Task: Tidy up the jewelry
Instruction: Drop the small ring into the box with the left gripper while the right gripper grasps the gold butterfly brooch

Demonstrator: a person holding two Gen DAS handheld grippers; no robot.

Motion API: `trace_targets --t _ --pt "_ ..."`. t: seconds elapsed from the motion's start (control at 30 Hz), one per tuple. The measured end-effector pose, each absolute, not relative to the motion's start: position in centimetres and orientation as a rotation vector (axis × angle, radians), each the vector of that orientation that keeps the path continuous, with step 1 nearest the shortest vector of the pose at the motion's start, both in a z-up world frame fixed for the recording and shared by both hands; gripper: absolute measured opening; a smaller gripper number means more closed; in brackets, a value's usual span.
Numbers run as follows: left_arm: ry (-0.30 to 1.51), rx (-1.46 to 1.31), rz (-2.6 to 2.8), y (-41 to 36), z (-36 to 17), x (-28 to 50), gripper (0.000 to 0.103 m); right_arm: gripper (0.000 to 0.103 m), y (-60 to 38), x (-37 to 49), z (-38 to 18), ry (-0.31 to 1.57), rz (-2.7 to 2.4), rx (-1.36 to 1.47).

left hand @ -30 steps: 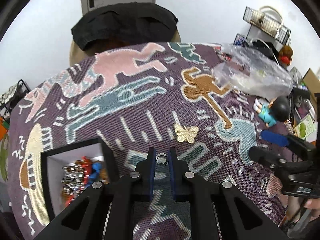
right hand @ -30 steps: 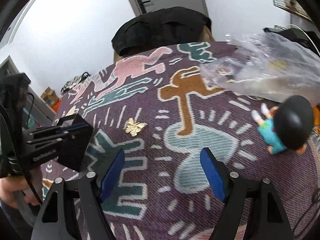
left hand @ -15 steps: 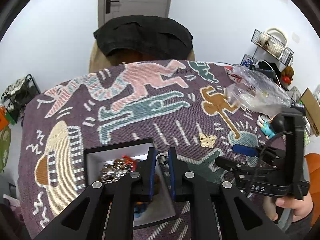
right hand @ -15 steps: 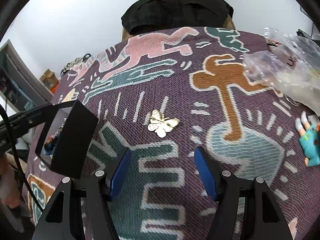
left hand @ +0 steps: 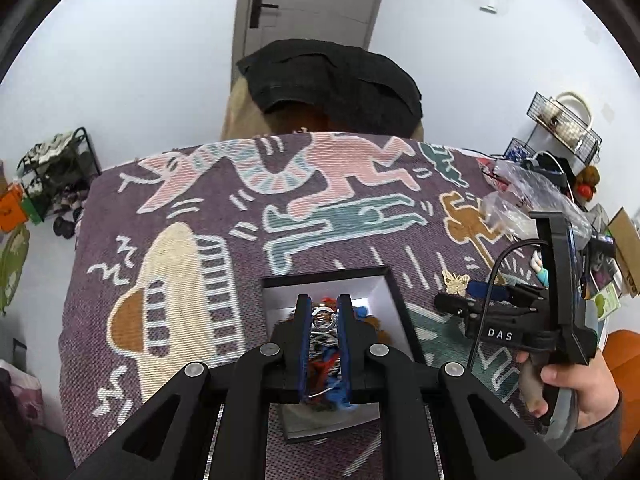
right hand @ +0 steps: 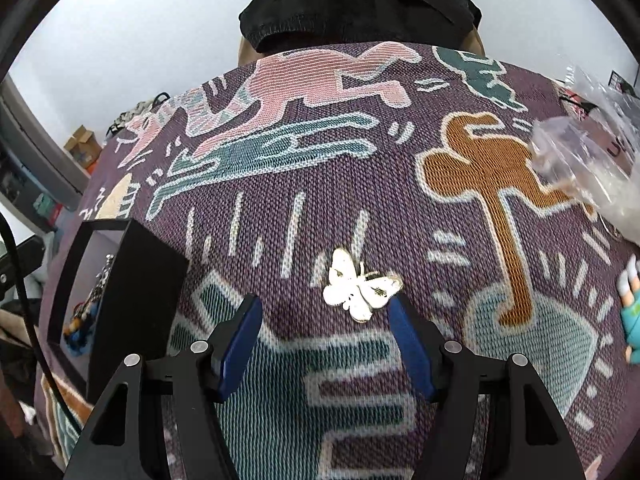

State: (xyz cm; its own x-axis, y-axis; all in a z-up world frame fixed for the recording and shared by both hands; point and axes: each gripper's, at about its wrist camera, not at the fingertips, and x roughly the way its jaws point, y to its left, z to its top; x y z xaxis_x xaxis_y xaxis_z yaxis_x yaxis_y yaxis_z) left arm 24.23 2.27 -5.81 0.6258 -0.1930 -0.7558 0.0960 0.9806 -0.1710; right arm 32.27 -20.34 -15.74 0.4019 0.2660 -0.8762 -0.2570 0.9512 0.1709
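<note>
Nearest, a small silver ring [left hand: 323,317] is pinched between the blue pads of the left gripper [left hand: 323,312], which is held above the open black box [left hand: 394,292]; mixed jewelry [left hand: 326,364] in red, blue and silver is seen inside on the white lining. On the right, the right gripper [right hand: 322,312] is held with its jaws apart and nothing between the pads, low over the patterned cloth [right hand: 360,184]. Just beyond its right fingertip the gold butterfly [right hand: 358,288] is seen lying flat on the cloth, right of the box. From the left wrist view the butterfly [left hand: 455,282] is seen just beside the right gripper's blue tips, whose handle is gripped by a hand [left hand: 576,392]. Further right, a toy figure [right hand: 632,316] and a clear plastic bag [right hand: 592,152] are found. At the far edge, a chair back is draped with black fabric [left hand: 332,80].
</note>
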Motion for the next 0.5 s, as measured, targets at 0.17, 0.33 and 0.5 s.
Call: trace_targets --t 0.17,0.33,0.5 --pt "0.882 -0.140 -0.155 3.6 -6.2 24.0 0.013 0.066 -19.0 32.9 -15.9 1.100 0.318 -0.059" --pt "0.890 -0.145 -0.155 3.8 -6.7 24.1 0.013 0.048 -18.5 33.1 -15.9 1.084 0.297 -0.106" --pt "0.905 -0.147 -0.163 3.4 -7.4 24.3 0.013 0.035 -19.2 33.5 -15.6 1.094 0.317 -0.087"
